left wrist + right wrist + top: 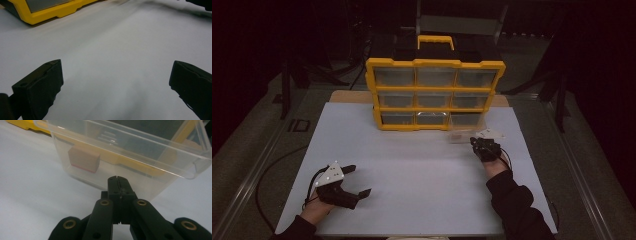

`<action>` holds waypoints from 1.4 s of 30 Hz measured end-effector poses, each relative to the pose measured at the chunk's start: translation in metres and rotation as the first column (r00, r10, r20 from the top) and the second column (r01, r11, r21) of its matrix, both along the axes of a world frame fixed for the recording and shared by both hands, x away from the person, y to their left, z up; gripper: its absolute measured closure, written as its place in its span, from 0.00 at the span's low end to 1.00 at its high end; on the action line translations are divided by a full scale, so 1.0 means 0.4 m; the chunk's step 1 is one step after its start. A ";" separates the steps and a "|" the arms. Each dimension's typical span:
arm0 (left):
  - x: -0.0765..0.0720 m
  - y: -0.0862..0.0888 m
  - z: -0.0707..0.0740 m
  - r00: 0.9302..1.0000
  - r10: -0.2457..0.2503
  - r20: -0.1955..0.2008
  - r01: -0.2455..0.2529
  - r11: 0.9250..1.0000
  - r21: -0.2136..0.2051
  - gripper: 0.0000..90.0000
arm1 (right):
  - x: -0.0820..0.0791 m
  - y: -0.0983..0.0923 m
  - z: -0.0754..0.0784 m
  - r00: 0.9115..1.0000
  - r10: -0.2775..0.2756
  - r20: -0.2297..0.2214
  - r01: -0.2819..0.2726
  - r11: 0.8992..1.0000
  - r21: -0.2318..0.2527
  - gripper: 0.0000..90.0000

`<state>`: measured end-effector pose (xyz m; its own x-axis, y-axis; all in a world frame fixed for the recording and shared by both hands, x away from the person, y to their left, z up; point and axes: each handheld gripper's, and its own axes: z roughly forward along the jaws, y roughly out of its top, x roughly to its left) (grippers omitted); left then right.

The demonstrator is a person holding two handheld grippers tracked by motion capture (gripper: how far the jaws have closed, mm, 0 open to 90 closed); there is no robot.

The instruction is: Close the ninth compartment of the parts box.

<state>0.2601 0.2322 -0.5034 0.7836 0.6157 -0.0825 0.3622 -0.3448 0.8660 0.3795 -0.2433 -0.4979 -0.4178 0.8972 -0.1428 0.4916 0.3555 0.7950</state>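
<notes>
A clear drawer [130, 152] (a small tan block [84, 159] inside) sits just before the yellow organizer [435, 95], the right tongs [118, 179] pressed together at its front wall and likely to skid it, left tongs [357, 180] wide apart, holding nothing.

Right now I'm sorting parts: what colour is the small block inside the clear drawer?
Tan block, with a reddish bottom edge; clearest in the right gripper view.

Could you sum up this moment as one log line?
right tool: shut, at clear plastic drawer | drawer: holds tan block | left tool: open, empty
</notes>
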 end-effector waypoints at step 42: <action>0.000 0.001 0.000 1.000 0.002 0.001 -0.002 1.000 -0.004 0.00 | 0.099 0.010 0.002 0.999 -0.050 -0.014 0.051 0.998 0.021 1.00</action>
<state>0.2603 0.2328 -0.5033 0.7825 0.6169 -0.0840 0.3618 -0.3408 0.8677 0.4192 -0.2391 -0.4971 -0.3737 0.9201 -0.1176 0.5195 0.3126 0.7953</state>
